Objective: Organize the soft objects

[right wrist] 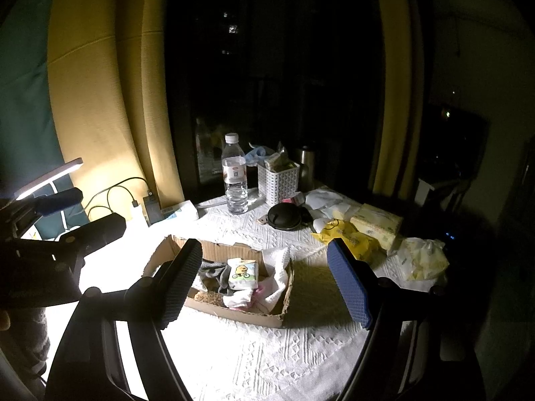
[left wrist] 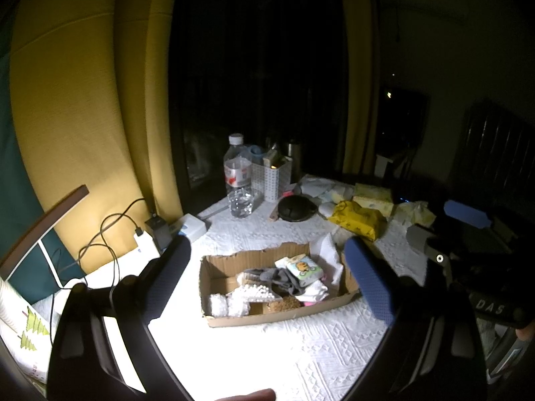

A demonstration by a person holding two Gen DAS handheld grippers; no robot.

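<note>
A shallow cardboard box (left wrist: pixel 214 267) (right wrist: pixel 234 312) lies on the white tablecloth. In it are a cartoon tissue pack (left wrist: pixel 302 267) (right wrist: pixel 242 272), a grey sock (left wrist: pixel 281 277) (right wrist: pixel 214 272), white cotton items (left wrist: pixel 247 295) and a white and pink sock (left wrist: pixel 314 292). Behind it on the right lie a yellow packet (left wrist: pixel 359 217) (right wrist: pixel 351 237) and a pale wipes pack (right wrist: pixel 423 259). My left gripper (left wrist: pixel 267 277) hovers open in front of the box, holding nothing. My right gripper (right wrist: pixel 265 284) is open too, to the box's right, with nothing between its fingers.
A water bottle (left wrist: pixel 238 180), a white basket (left wrist: pixel 271 177), a metal flask (right wrist: pixel 306 163) and a black round case (left wrist: pixel 296 209) stand at the back. Boxed tissues (right wrist: pixel 378 225) lie at the right. A charger with cables (left wrist: pixel 147 244) and a lit lamp bar (right wrist: pixel 50 177) are at the left.
</note>
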